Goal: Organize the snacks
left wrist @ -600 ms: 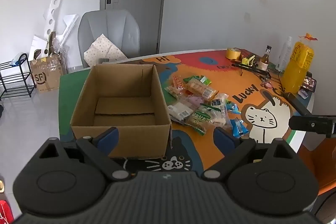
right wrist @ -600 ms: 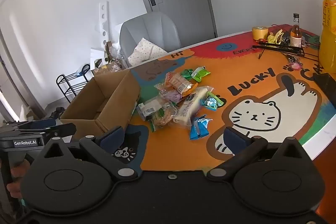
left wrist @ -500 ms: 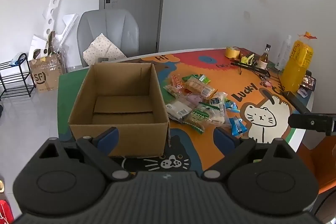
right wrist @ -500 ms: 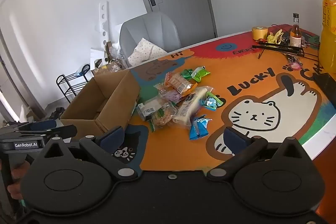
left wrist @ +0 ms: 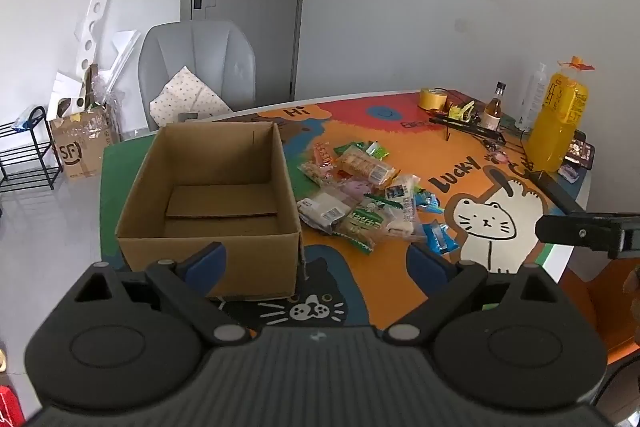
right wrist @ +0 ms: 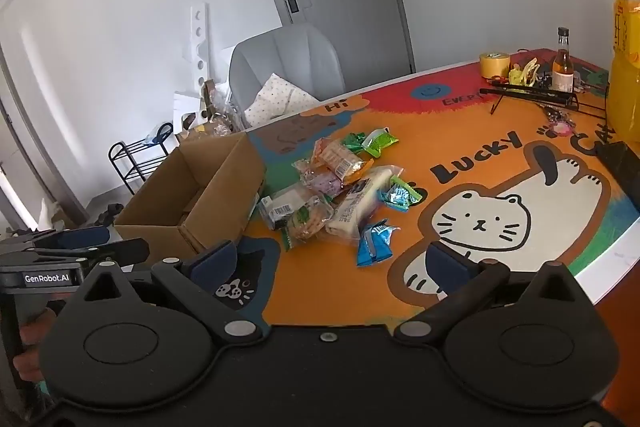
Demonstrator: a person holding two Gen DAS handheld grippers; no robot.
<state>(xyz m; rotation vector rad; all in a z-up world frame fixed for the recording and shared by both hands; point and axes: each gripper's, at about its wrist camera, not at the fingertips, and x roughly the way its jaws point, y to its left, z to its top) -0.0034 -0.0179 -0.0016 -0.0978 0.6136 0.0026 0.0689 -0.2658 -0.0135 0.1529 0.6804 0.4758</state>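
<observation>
My left gripper (left wrist: 316, 261) jaws spread wide, nothing between; right gripper (right wrist: 330, 263) same, hovering short of snack pile (right wrist: 340, 187), cardboard box (left wrist: 212, 195).

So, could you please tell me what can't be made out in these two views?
- Left wrist view: the cardboard box floor nearest the camera, hidden by its front wall.
- Both views: snack pile wrappers overlap; lower packets hidden, print too small.
- Left wrist view: the right hand-held gripper, cut off by the edge.
</observation>
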